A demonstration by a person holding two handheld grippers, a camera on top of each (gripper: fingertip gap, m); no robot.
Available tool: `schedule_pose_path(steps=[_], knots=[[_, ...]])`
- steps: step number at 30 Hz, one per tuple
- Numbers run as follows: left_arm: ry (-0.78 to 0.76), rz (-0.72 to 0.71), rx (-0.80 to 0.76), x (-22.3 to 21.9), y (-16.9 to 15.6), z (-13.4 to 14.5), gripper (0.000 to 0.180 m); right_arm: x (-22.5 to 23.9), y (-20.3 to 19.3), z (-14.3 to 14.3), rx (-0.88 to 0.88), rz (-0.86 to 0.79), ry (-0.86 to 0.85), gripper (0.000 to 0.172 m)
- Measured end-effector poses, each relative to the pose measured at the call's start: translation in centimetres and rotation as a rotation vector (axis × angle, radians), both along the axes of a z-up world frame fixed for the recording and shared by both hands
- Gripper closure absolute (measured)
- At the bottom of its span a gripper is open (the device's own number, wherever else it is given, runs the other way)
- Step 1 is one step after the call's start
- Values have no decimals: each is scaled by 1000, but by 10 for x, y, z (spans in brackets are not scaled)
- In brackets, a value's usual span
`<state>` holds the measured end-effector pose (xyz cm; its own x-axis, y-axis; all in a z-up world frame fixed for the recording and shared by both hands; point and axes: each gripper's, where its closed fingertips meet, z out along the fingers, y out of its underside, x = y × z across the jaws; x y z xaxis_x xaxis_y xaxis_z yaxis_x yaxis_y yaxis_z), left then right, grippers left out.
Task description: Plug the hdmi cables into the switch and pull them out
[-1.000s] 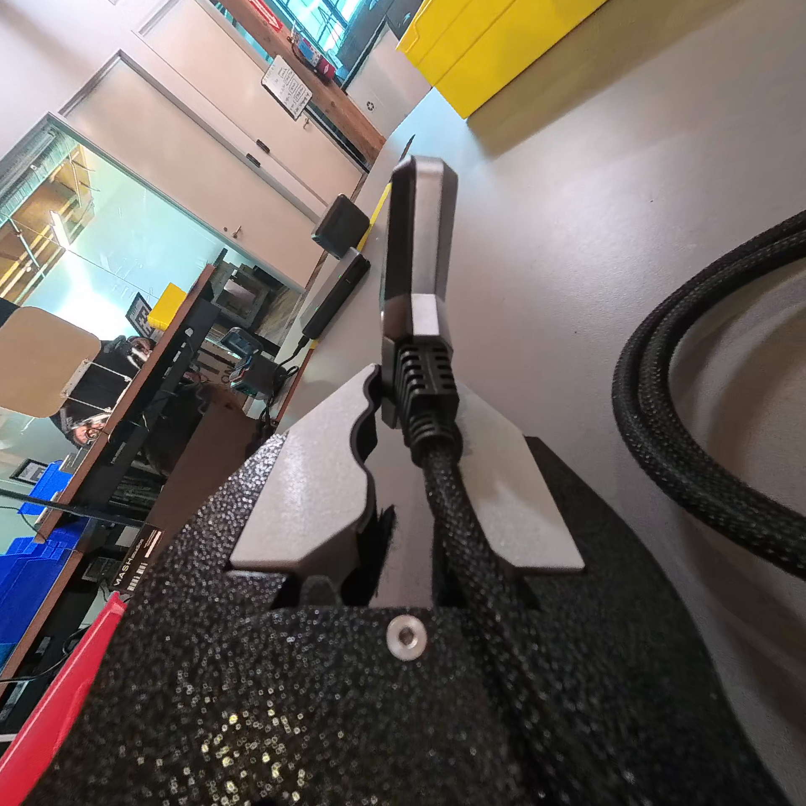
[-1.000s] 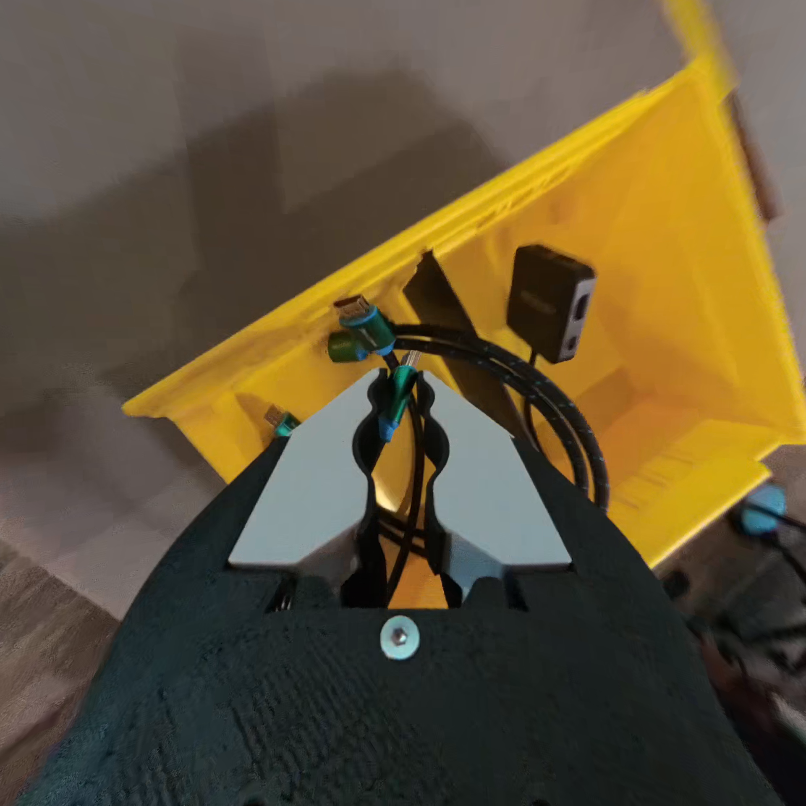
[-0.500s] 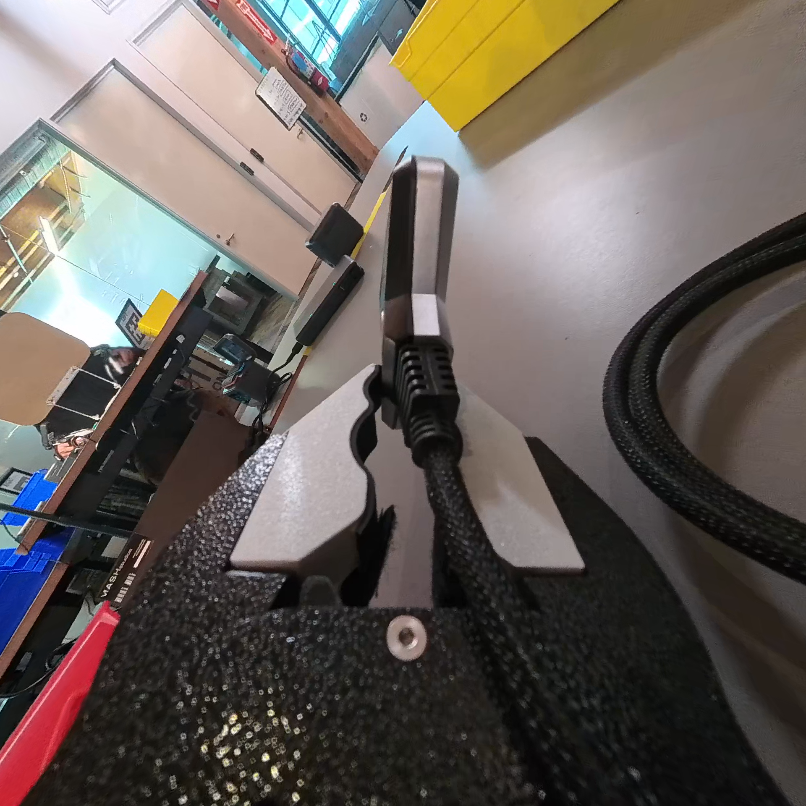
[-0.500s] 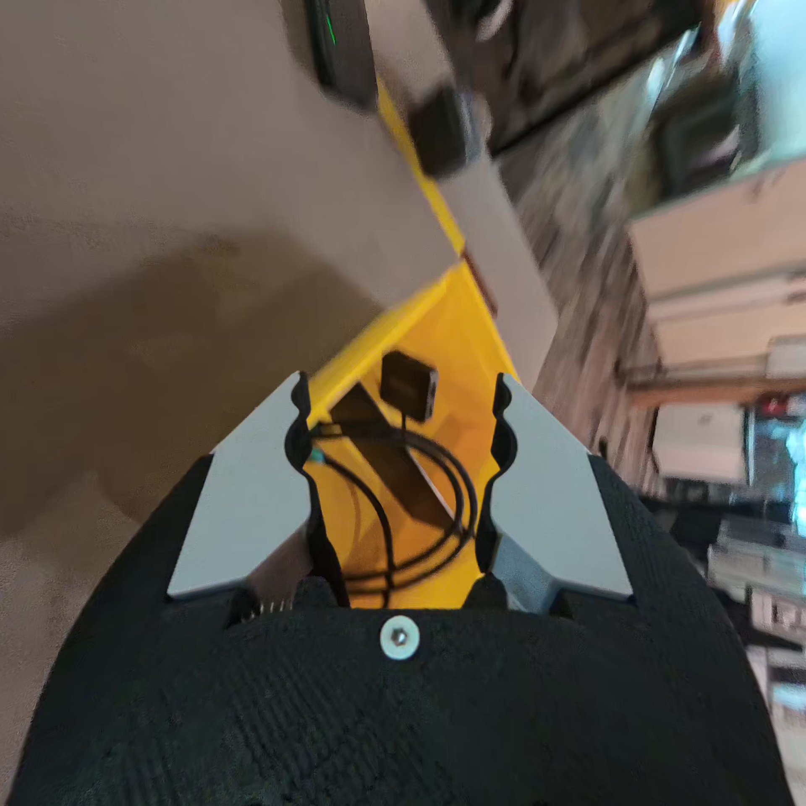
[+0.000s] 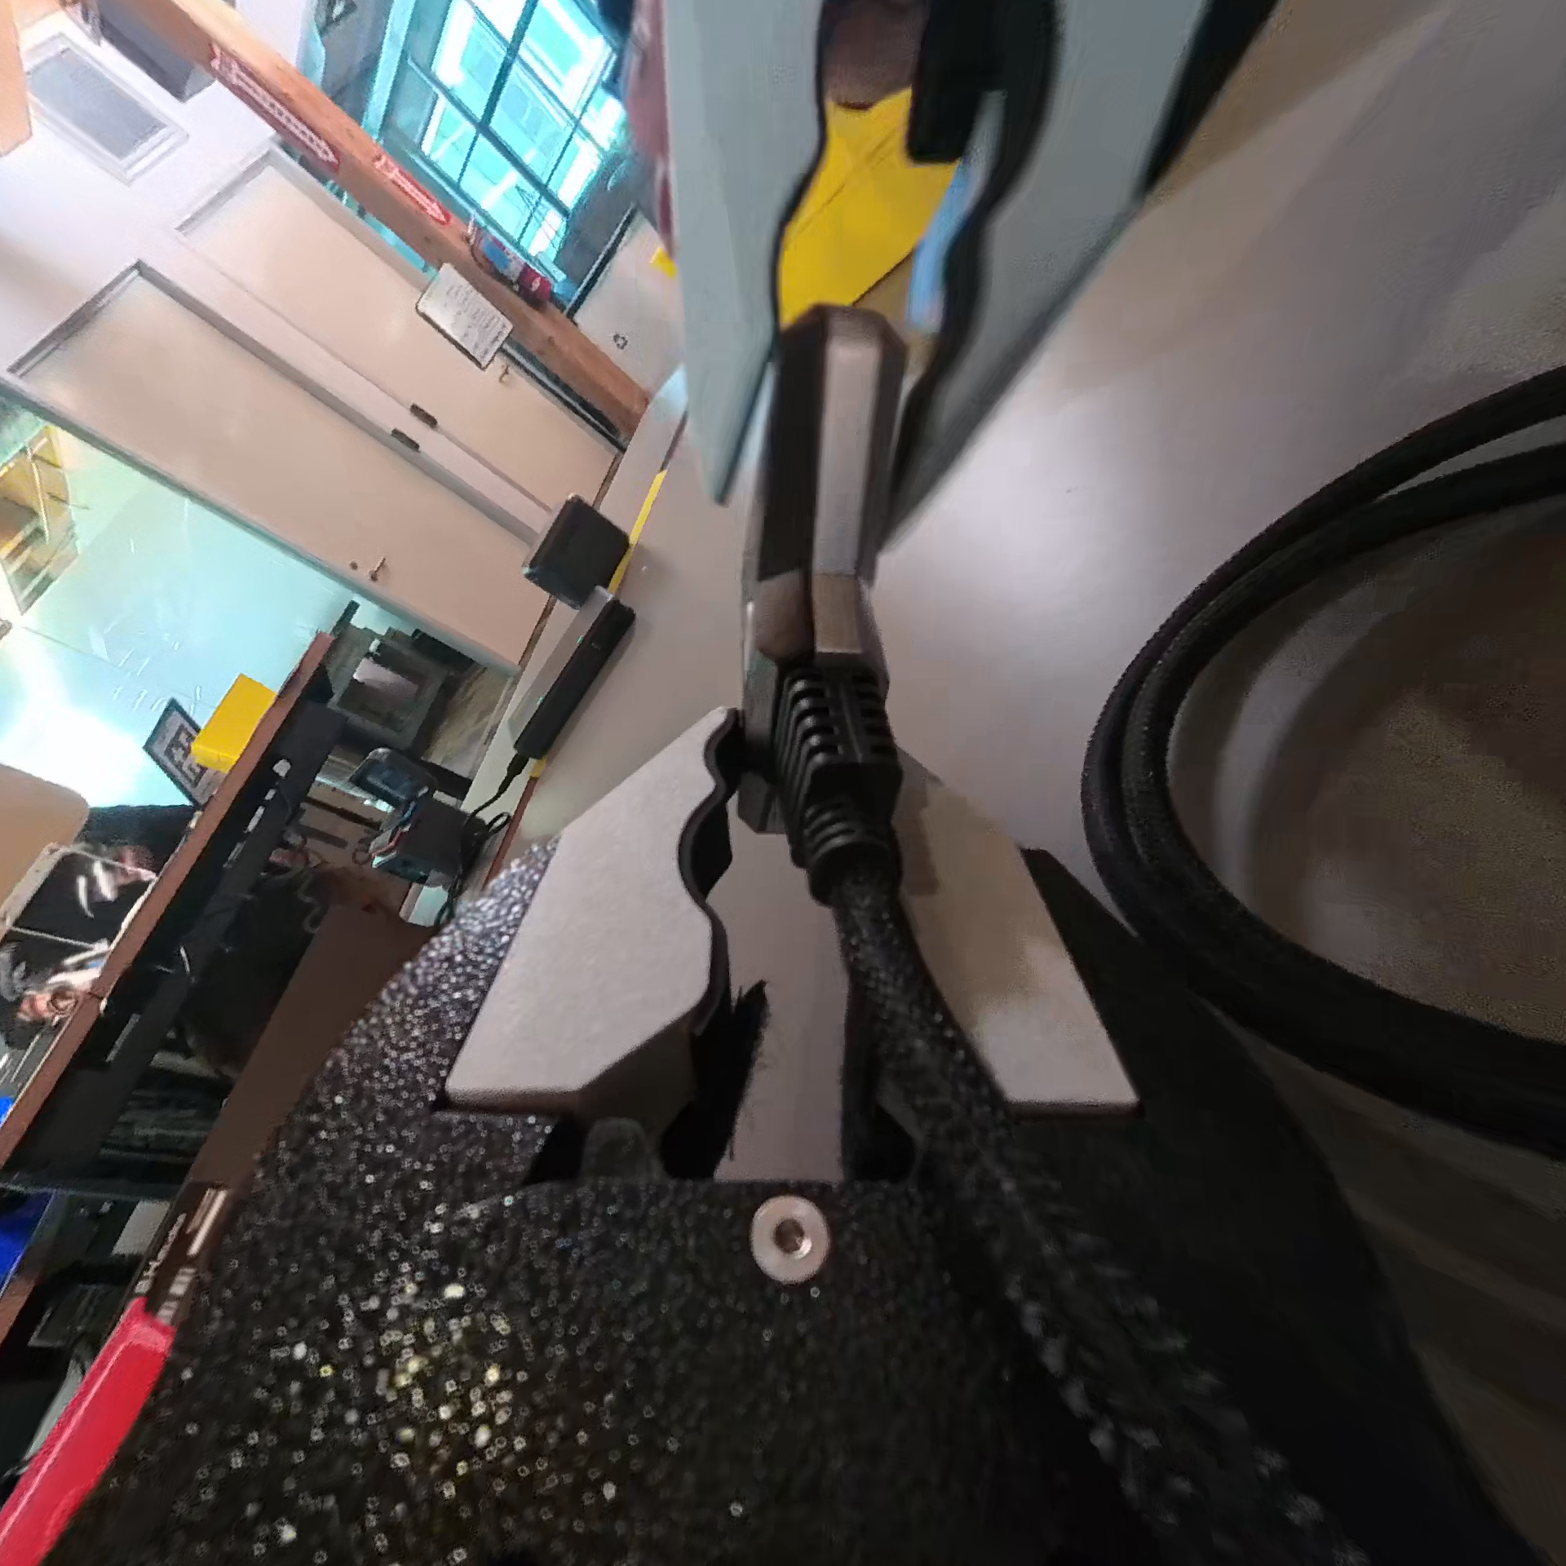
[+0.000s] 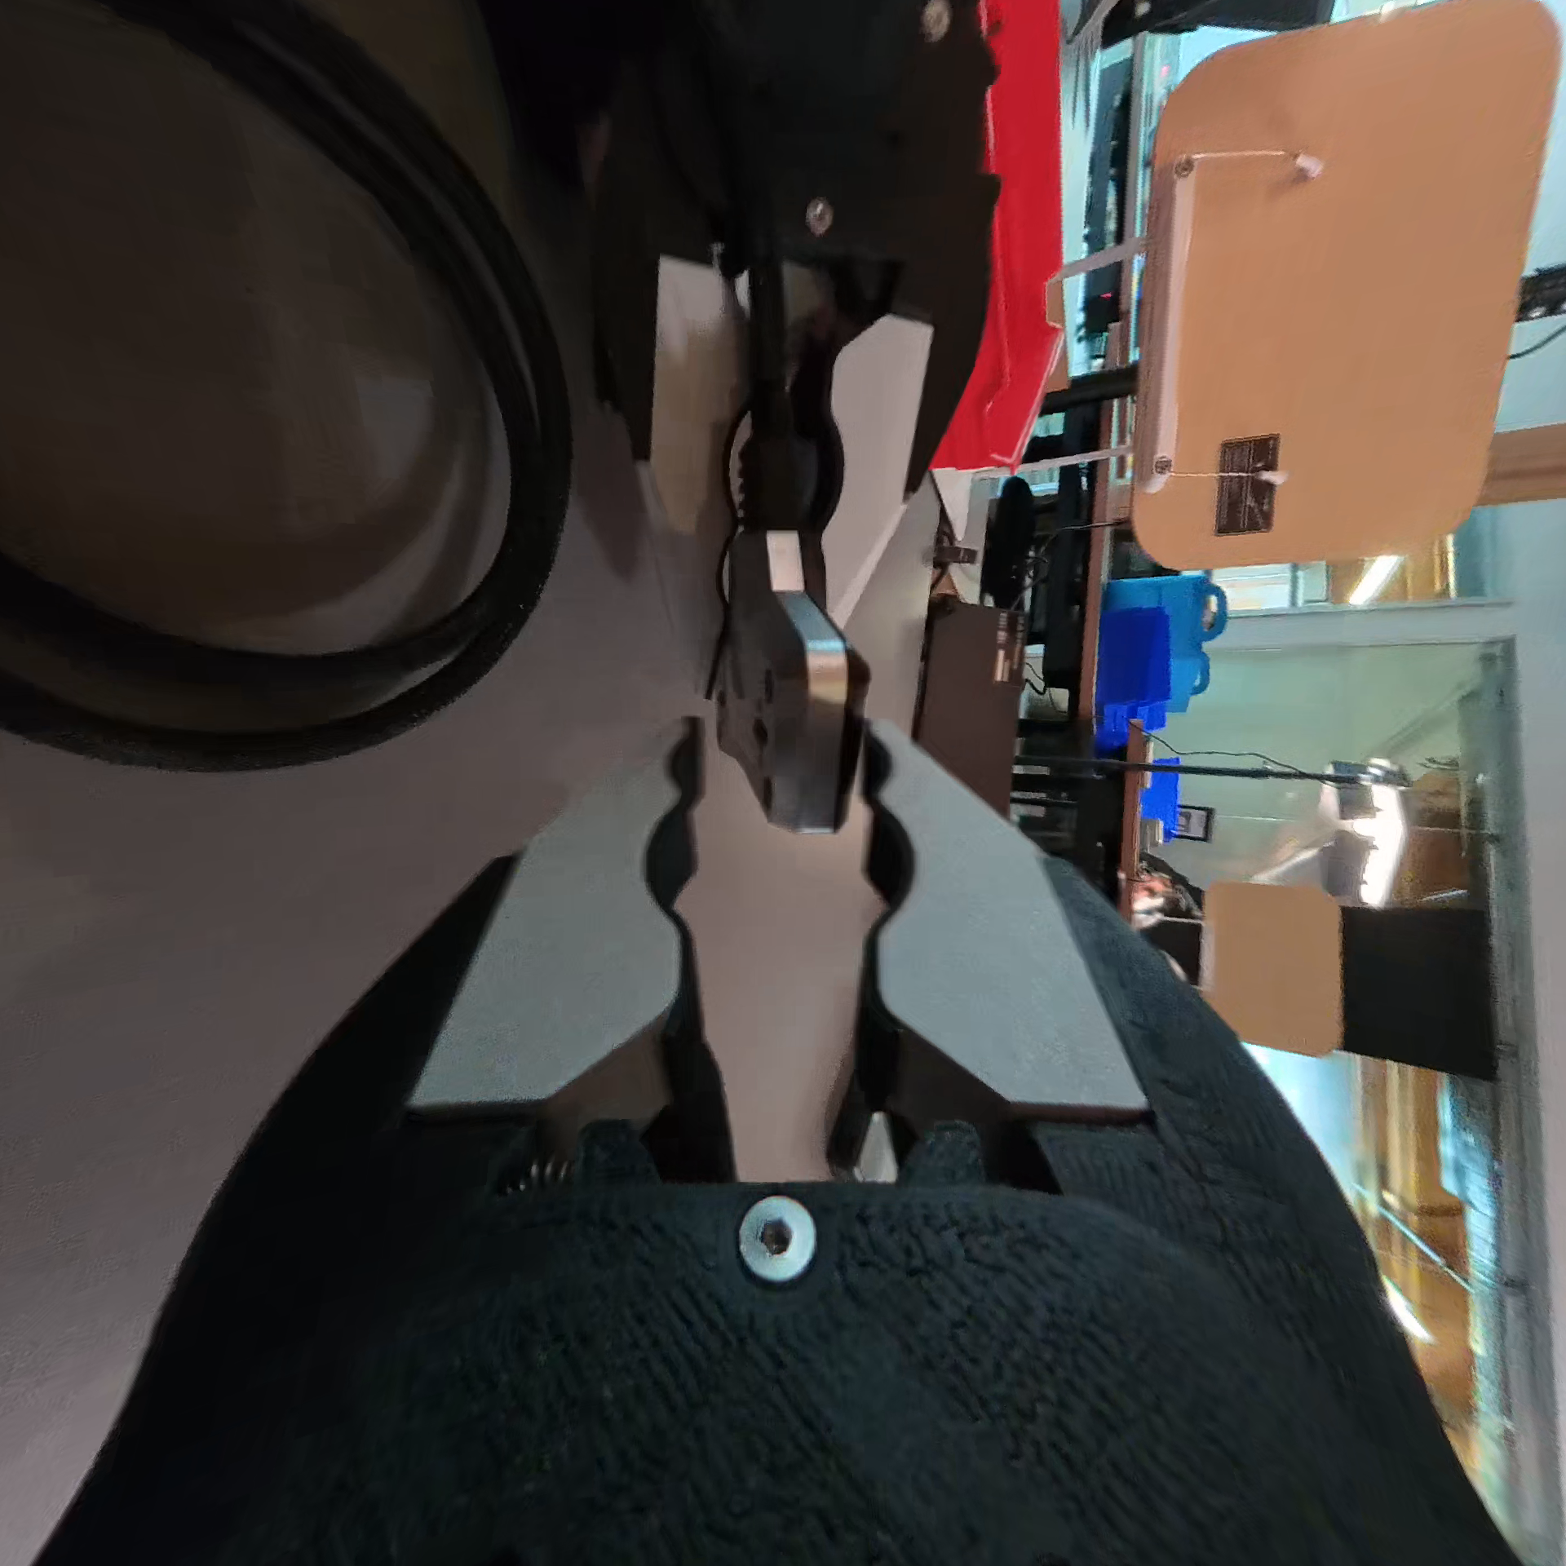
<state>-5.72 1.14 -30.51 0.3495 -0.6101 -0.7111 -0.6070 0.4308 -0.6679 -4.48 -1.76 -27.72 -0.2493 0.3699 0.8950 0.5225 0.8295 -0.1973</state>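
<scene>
The switch (image 5: 835,449) is dark grey with a silvery edge, and the cable (image 5: 898,957) plugged into it is black with a woven braid. The desk (image 5: 1186,407) is pale grey; each gripper (image 6: 784,767) has light grey fingers (image 6: 957,932) on a speckled black body.

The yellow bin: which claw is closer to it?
Right. The right claw is up by the yellow bin, around the switch's far end. The left claw grips the plug, farther back.

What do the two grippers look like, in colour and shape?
The left gripper has a glittery black speckled body, two pale grey wedge-shaped fingers with wavy black inner edges, a silver hex screw at the centre, and a red part at its side. The right gripper has a matte black textured body, with fingers and a screw of the same kind.
</scene>
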Motion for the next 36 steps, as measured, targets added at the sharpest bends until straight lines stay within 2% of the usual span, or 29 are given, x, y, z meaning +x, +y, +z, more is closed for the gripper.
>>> schedule_pose_path(steps=[1, 2, 5, 8, 11, 12, 16, 19, 22, 26, 29, 32, 36], knots=[[-9, 18, 19, -2, 2, 3, 160, -1, 1, 1, 24, 7, 9, 150], [-47, 40, 48, -4, 5, 11, 154, 0, 2, 3, 30, 6, 19, 154], [-219, 76, 53, -13, 8, 36, 141, 12, 14, 25, 25, -73, 89, 154], [-345, 137, 41, -35, 17, 50, 138, 50, 42, 71, 80, -224, 247, 154], [-476, 190, 15, -56, 24, 62, 140, 114, 74, 126, 156, -433, 402, 153], [-512, 208, 0, -62, 27, 63, 147, 141, 84, 142, 195, -518, 430, 153], [-601, 229, -53, -73, 32, 66, 146, 250, 113, 202, 398, -802, 453, 154], [-623, 227, -68, -75, 32, 66, 146, 320, 125, 243, 517, -947, 419, 154], [-612, 223, -76, -73, 33, 64, 146, 376, 139, 269, 643, -1041, 268, 153], [-587, 218, -78, -69, 32, 62, 148, 419, 165, 266, 764, -1072, -87, 153], [-575, 217, -82, -68, 33, 60, 148, 422, 186, 241, 824, -1013, -279, 153], [-573, 216, -81, -67, 33, 60, 149, 413, 203, 200, 792, -964, -313, 154], [-565, 214, -82, -66, 33, 59, 151, 410, 218, 144, 631, -1004, -257, 154]])
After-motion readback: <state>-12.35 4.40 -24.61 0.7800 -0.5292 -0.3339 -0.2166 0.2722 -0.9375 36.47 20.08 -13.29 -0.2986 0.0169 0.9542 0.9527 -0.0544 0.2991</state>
